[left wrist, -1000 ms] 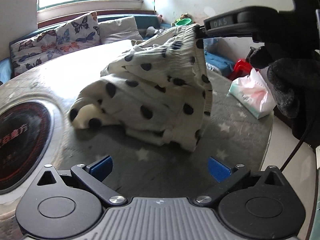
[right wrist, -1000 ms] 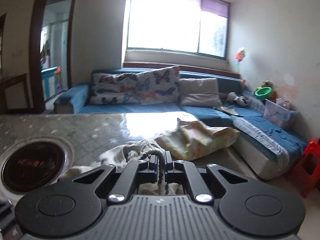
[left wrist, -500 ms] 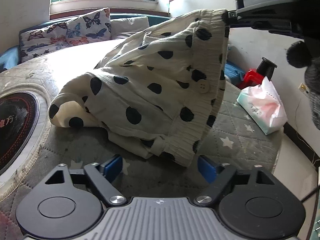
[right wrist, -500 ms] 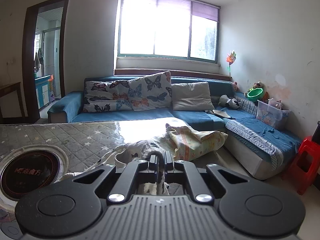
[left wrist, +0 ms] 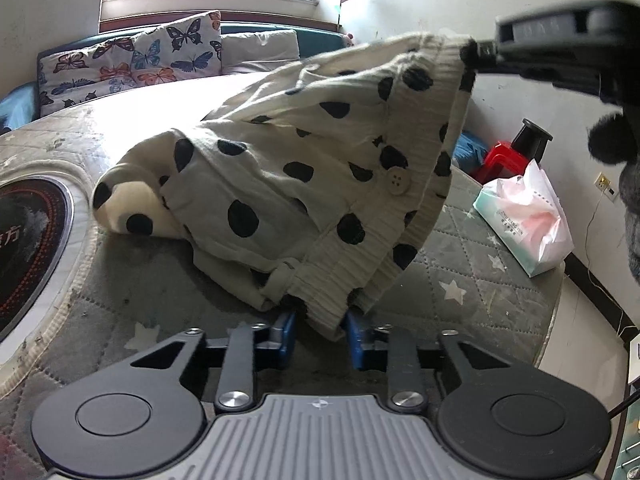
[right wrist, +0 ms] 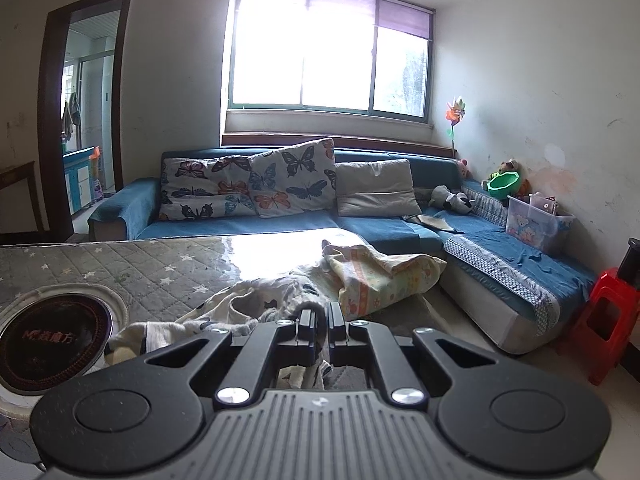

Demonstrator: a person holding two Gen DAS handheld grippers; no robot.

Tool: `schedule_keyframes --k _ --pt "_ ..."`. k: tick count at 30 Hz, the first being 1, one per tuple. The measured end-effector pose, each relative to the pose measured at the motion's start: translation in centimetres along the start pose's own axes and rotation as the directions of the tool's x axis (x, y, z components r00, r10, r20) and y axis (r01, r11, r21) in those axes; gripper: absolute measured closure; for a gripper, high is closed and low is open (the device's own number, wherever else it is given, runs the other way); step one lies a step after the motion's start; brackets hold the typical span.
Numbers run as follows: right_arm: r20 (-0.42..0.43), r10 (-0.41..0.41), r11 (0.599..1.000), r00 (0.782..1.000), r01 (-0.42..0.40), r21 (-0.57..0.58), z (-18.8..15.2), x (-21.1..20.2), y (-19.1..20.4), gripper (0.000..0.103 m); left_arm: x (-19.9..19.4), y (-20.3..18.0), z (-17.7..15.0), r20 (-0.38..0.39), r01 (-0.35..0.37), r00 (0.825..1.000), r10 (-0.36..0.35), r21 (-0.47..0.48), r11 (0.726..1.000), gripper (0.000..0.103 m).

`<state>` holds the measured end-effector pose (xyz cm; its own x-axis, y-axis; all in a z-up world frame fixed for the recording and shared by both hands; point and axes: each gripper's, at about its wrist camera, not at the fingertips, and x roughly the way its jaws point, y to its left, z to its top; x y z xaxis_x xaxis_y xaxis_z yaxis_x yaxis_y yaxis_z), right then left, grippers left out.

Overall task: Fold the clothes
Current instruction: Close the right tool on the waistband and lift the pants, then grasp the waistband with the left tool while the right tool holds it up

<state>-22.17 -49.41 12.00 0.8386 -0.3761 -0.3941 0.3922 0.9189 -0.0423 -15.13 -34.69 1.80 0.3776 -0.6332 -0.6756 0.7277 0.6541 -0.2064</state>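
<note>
Left wrist view: polka-dot garment [left wrist: 304, 184] is hanging from the clamped right gripper [left wrist: 476, 50], its waistband dangling between the parted left gripper [left wrist: 320, 338] fingers.

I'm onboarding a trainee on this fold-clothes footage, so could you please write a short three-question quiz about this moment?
1. True or false: the right gripper holds the polka-dot garment up by its ribbed waistband.
2. Multiple choice: where does the tissue pack lie? A) on the sofa B) on the table, to the right of the garment C) on the red stool
3. Short answer: what sits between the fingertips of the left gripper?

Key:
1. True. Its jaws are shut on the band's upper end.
2. B.
3. The lower end of the ribbed waistband, with the blue pads on either side of it, not fully pressed together.
</note>
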Motion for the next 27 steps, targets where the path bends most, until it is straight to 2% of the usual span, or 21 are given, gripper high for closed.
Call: schedule_keyframes --k 8,14,21,24,27 --pt "-0.025 -0.008 1.000 1.000 0.008 -0.002 -1.1 -0.2 0.0 0.098 -1.5 1.9 0.5 0.032 -0.022 0.999 0.022 -0.006 1.000 0.088" --pt "-0.071 -0.017 1.000 0.997 0.018 0.007 -2.7 -0.1 -0.4 0.098 -2.5 4.7 0.9 0.051 -0.065 0.997 0.066 -0.038 0.997 0.091" --pt "-0.155 -0.014 1.000 0.988 0.015 0.008 -5.5 0.7 -0.6 0.097 -3.3 6.9 1.2 0.055 -0.092 0.994 0.094 -0.042 0.995 0.090" --pt "-0.180 -0.016 1.000 0.984 0.016 -0.001 -6.4 1.2 -0.4 0.095 -3.1 6.6 1.4 0.054 -0.101 0.993 0.102 -0.016 0.995 0.087" --pt "-0.205 -0.019 1.000 0.979 0.017 -0.010 -7.3 1.7 -0.2 0.095 -2.7 5.9 1.1 0.061 -0.112 0.992 0.110 0.025 0.993 0.077"
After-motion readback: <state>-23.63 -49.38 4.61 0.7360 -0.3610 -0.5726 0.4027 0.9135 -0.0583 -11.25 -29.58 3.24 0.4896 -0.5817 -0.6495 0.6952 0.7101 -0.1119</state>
